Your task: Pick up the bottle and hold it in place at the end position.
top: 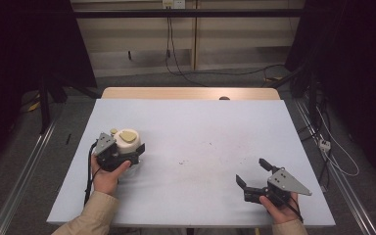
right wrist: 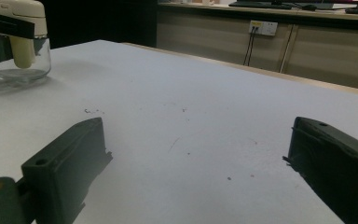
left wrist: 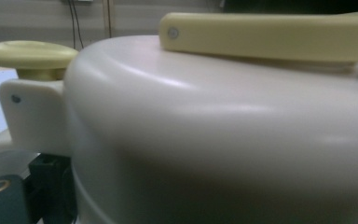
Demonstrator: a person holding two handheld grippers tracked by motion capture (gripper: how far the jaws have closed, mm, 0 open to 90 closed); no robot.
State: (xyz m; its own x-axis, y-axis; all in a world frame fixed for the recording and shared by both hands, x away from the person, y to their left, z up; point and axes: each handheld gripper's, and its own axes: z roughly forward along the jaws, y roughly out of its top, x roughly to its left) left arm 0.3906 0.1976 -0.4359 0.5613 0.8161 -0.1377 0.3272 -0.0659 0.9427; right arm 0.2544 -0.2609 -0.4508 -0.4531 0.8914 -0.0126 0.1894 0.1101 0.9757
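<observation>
The left gripper [top: 127, 152] sits at the left side of the table [top: 200, 127], its jaws closed around a small cream-lidded chopper [top: 126, 141], a manual food-chopper type with a clear glass bowl [right wrist: 16, 65] under a cream plastic top. From the right gripper view a black jaw crosses the body just below the lid, so the hold is on the upper body, not on the glass. The left gripper view is very close: cream dome [left wrist: 214, 140], a pale yellow handle bar [left wrist: 270, 37] across the top, a yellow knob [left wrist: 30, 55] on a side bracket. The right gripper [top: 258, 177] rests low near the right front of the table, well apart from the chopper, jaws spread wide and holding nothing. Judgement: the step in hand is steadying the chopper with the left so the right can come over and work the yellow handle or knob. To do it well, the left should keep a firm, level clamp and hold the bowl flat on the table, since a smooth rounded lid may slip or tilt under side load. The right should approach from above, close squarely on the yellow part, and pull in line with it rather than sideways
</observation>
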